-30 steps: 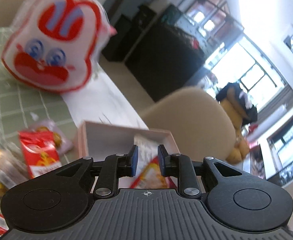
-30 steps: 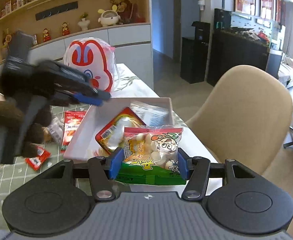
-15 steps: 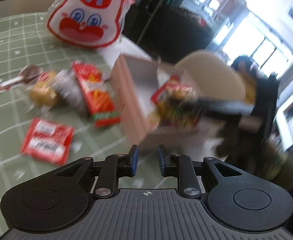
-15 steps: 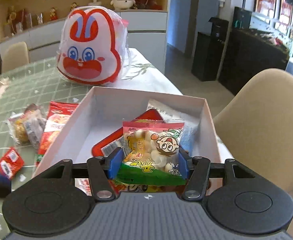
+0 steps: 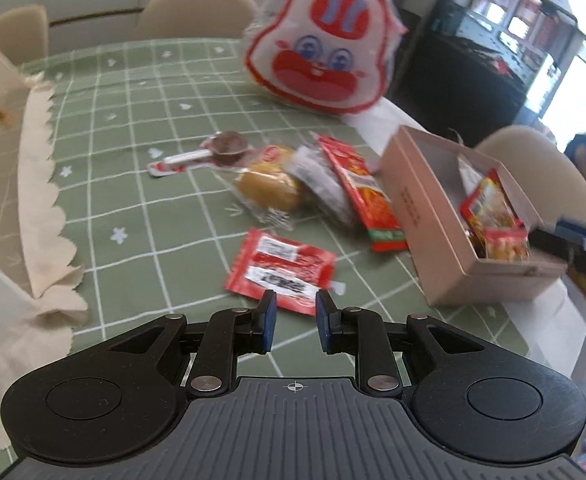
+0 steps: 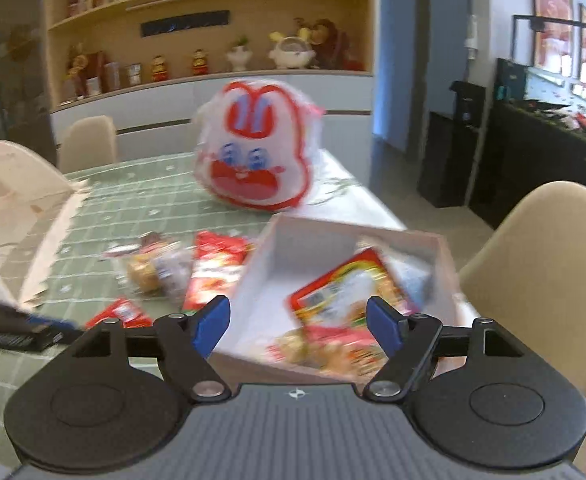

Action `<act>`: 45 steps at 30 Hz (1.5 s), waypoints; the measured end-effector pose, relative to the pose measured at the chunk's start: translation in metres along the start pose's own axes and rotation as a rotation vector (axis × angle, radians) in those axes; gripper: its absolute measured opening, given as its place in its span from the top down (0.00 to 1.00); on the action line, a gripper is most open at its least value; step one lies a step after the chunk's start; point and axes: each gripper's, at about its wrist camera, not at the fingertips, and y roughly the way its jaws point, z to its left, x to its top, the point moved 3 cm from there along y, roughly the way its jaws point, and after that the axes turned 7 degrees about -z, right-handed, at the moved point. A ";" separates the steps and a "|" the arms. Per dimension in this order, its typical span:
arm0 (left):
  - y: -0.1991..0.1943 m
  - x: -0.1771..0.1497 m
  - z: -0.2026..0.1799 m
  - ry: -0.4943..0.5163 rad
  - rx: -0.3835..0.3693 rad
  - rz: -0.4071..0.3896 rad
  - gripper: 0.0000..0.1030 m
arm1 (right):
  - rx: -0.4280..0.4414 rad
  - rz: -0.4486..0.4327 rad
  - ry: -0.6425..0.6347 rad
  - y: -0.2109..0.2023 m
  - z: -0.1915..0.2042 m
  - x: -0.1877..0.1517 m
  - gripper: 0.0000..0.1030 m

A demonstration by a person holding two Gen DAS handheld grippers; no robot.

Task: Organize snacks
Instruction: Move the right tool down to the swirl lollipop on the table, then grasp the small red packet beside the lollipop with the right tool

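A beige box (image 5: pixel 421 200) (image 6: pixel 265 252) on the green checked table holds several snack packs (image 5: pixel 489 216) (image 6: pixel 341 304). My right gripper (image 6: pixel 299 322) is open and empty just above the box's near edge; its tip shows in the left wrist view (image 5: pixel 573 236). My left gripper (image 5: pixel 293 320) is open with a narrow gap, empty, just before a flat red sachet (image 5: pixel 281 266). Loose on the cloth lie a long red pack (image 5: pixel 361 188), a clear-wrapped bun (image 5: pixel 267 186) and a chocolate lollipop (image 5: pixel 213 150).
A big rabbit-face bag (image 5: pixel 325 40) (image 6: pixel 257 160) stands behind the snacks. A cream cloth (image 5: pixel 41 184) and white stand lie at the table's left. Beige chairs (image 6: pixel 545 272) stand at the right and far side. Shelves fill the back wall.
My right gripper has opened and let the green-edged snack pack drop into the box, then pulled back. My left gripper has swung left and down toward the red sachet.
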 end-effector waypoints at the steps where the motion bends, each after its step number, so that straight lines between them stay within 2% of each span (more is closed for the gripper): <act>1: -0.001 0.001 0.003 -0.015 0.004 0.004 0.76 | 0.017 0.006 -0.001 0.001 0.007 0.000 0.27; 6: -0.009 -0.002 0.015 -0.074 0.003 0.033 0.76 | 0.134 0.068 -0.009 0.018 0.045 0.010 0.27; 11: -0.016 -0.015 0.026 -0.139 -0.038 0.104 0.76 | 0.199 0.143 0.028 0.073 0.081 0.035 0.27; 14: -0.023 -0.016 0.031 -0.135 -0.039 0.117 0.76 | 0.179 0.160 0.027 0.120 0.110 0.050 0.27; 19: -0.030 -0.021 0.045 -0.146 -0.048 0.145 0.76 | 0.187 0.245 0.069 0.215 0.148 0.060 0.27; 23: -0.039 -0.024 0.061 -0.179 -0.058 0.153 0.76 | 0.158 0.288 0.015 0.269 0.165 0.056 0.28; 24: -0.041 -0.024 0.064 -0.183 -0.061 0.151 0.76 | 0.153 0.303 -0.009 0.276 0.168 0.054 0.30; 26: -0.044 -0.023 0.070 -0.187 -0.064 0.141 0.76 | 0.162 0.354 -0.048 0.284 0.172 0.048 0.51; 28: -0.046 -0.022 0.074 -0.196 -0.064 0.130 0.76 | 0.197 0.368 -0.101 0.275 0.176 0.045 0.56; 34: -0.047 -0.021 0.078 -0.193 -0.075 0.119 0.76 | 0.333 0.425 -0.171 0.216 0.185 0.021 0.56; 39: -0.055 -0.028 0.064 -0.117 -0.100 0.126 0.76 | 0.407 0.467 -0.143 0.159 0.176 -0.004 0.56; 41: -0.056 -0.033 0.059 -0.084 -0.103 0.140 0.74 | 0.452 0.452 -0.164 0.134 0.173 -0.012 0.55; 43: -0.058 -0.037 0.056 -0.069 -0.104 0.159 0.73 | 0.480 0.397 -0.222 0.108 0.173 -0.018 0.51; 45: -0.060 -0.041 0.056 -0.066 -0.103 0.177 0.73 | 0.467 0.342 -0.275 0.087 0.169 -0.022 0.35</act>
